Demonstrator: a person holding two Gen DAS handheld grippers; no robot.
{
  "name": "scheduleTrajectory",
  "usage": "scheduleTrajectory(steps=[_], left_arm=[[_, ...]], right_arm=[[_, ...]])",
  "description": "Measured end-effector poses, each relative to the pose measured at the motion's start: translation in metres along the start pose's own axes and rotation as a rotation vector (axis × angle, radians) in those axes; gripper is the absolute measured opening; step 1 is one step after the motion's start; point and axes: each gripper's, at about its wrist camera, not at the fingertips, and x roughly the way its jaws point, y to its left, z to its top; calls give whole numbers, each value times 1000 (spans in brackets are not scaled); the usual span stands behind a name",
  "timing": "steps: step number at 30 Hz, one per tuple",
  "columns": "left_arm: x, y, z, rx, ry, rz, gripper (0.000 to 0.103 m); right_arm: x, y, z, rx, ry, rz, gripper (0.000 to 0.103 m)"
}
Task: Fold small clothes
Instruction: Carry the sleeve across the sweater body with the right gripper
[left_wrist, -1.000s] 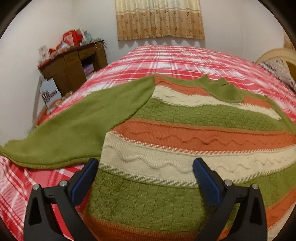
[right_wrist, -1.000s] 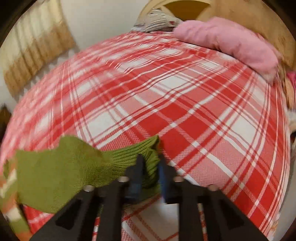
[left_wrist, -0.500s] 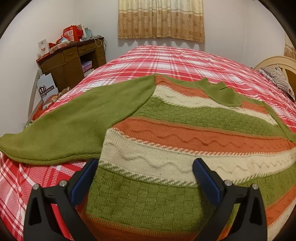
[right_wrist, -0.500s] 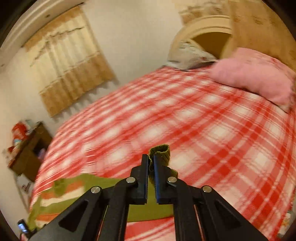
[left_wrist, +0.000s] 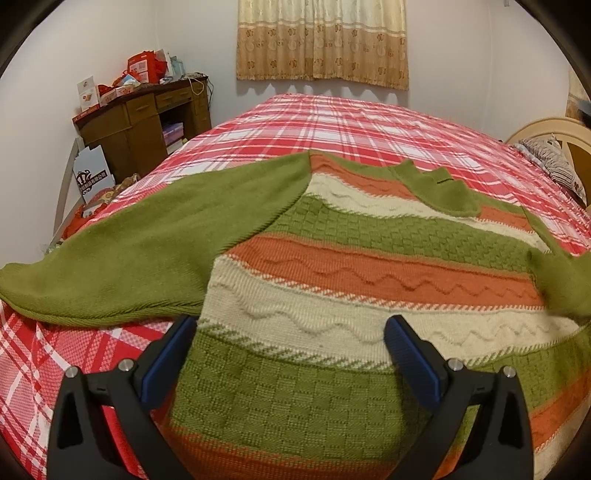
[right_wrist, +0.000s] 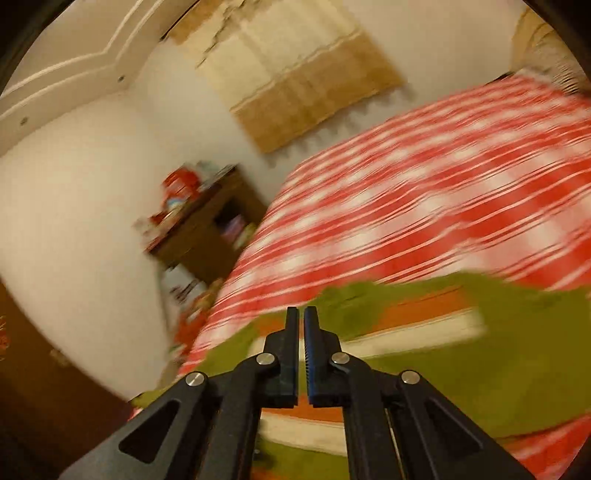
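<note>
A knitted sweater (left_wrist: 369, 266) with green, orange and cream stripes lies flat on the red plaid bed (left_wrist: 351, 125). Its left green sleeve (left_wrist: 140, 258) stretches out to the left. Its right sleeve (left_wrist: 561, 280) is folded in over the body at the right edge. My left gripper (left_wrist: 291, 332) is open and empty above the sweater's lower hem. My right gripper (right_wrist: 300, 314) is shut with nothing visible between its pads, above the sweater (right_wrist: 480, 350); this view is blurred by motion.
A brown wooden desk (left_wrist: 147, 122) with red boxes stands left of the bed by the wall. A curtain (left_wrist: 321, 40) hangs on the far wall. A striped pillow (left_wrist: 554, 166) and the headboard lie at the right.
My right gripper swung left across the bed with the right sleeve cuff; the cuff no longer shows between its pads. The sleeve now lies over the sweater's right side. The left gripper rose slightly.
</note>
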Motion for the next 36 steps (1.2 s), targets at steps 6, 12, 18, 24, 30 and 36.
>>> scheduleTrajectory(steps=[6, 12, 18, 24, 30, 36], left_arm=[[-2, 1, -1, -9, -8, -14, 103], [-3, 4, -2, -20, -21, -36, 103], [-3, 5, -3, -21, -25, -39, 103], [-2, 5, -4, -12, -21, -26, 103], [-2, 5, -4, -11, -21, -25, 103], [-2, 4, -4, -14, -22, -29, 103]], right_arm=[[92, 42, -31, -21, 154, 134, 2], [77, 24, -41, -124, 123, -33, 88], [53, -24, -51, -138, 120, -233, 102], [63, -56, -73, -159, 217, -373, 102], [66, -76, -85, -161, 254, -428, 88], [33, -124, -66, 120, 209, -315, 0]])
